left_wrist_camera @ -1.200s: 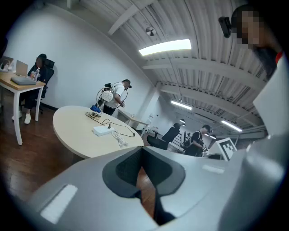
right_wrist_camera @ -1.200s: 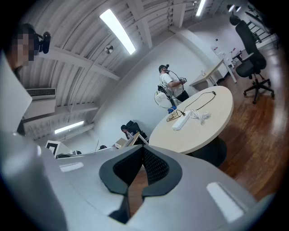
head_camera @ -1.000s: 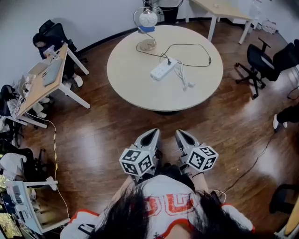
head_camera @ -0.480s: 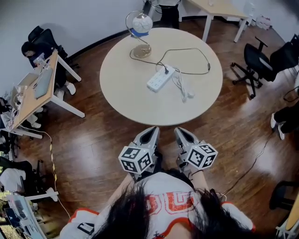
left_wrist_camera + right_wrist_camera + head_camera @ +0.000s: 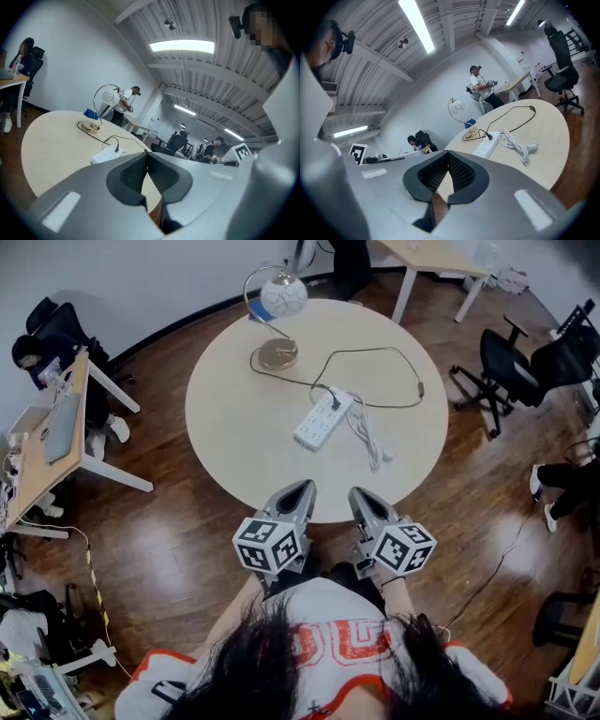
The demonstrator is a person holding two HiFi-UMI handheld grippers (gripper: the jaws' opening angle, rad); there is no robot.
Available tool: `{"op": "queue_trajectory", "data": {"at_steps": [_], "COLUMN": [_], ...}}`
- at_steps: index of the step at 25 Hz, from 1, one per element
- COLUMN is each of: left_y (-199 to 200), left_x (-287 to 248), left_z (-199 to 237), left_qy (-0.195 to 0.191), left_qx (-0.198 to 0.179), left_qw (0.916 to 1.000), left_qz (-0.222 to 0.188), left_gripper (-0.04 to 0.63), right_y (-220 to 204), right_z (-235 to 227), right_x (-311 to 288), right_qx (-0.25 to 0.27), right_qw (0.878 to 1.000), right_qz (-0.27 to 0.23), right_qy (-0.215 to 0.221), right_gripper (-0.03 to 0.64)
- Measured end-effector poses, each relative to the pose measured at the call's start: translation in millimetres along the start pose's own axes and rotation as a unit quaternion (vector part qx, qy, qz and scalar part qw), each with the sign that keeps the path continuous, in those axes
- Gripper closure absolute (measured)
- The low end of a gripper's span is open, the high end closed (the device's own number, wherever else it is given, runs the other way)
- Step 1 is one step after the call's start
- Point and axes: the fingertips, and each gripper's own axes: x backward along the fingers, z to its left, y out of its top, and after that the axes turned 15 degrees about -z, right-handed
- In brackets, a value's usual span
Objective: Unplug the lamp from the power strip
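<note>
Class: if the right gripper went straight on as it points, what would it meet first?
Probably the round table's near rim, just ahead of the right gripper; if it passes above, the white cable. Height unclear.

A round table (image 5: 244, 446) with a pale beige top stands on a dark wood floor (image 5: 187, 531). Toward its far left sits the lamp (image 5: 275, 354) on a brass-coloured base. A small blue thing (image 5: 255, 317) lies behind it, too small to identify. Near the middle lies the white power strip (image 5: 322, 419), set at a slant. The lamp's black cord (image 5: 419, 387) loops wide to the right and ends in a plug (image 5: 335, 401) seated in the strip. The strip's own white cord (image 5: 368, 432) lies bunched just beside it.
</note>
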Motion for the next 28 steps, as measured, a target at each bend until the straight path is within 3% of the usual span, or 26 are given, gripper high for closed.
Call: {"op": "queue_trajectory", "data": {"at_steps": [5, 11, 15, 20, 28], "left_y": [1, -14, -33, -57, -92], "left_x": [-19, -54, -84, -127, -182], "left_z": [15, 33, 53, 76, 119], "left_qy": [-0.003, 0.009, 0.038, 0.070, 0.140], "left_qx": [0.005, -0.034, -0.051, -0.044, -0.036], "left_qw": [0.9999, 0.9993, 0.9976, 0.9953, 0.9846], "left_qz": [0.009, 0.016, 0.028, 0.049, 0.099], "left_gripper": [0.595, 0.595, 0.595, 0.595, 0.595], "right_y": [4, 11, 16, 31, 45], "right_z": [-9, -26, -42, -65, -114], "right_x": [-13, -30, -48, -76, -116], "right_qx": [0.004, 0.005, 0.004, 0.012, 0.040], "right_qw": [1.000, 0.999, 0.999, 0.998, 0.992], "right_qz": [0.009, 0.022, 0.042, 0.067, 0.114], "right_qy": [-0.022, -0.026, -0.012, 0.010, 0.023], "right_gripper": [0.615, 0.615, 0.615, 0.615, 0.615]}}
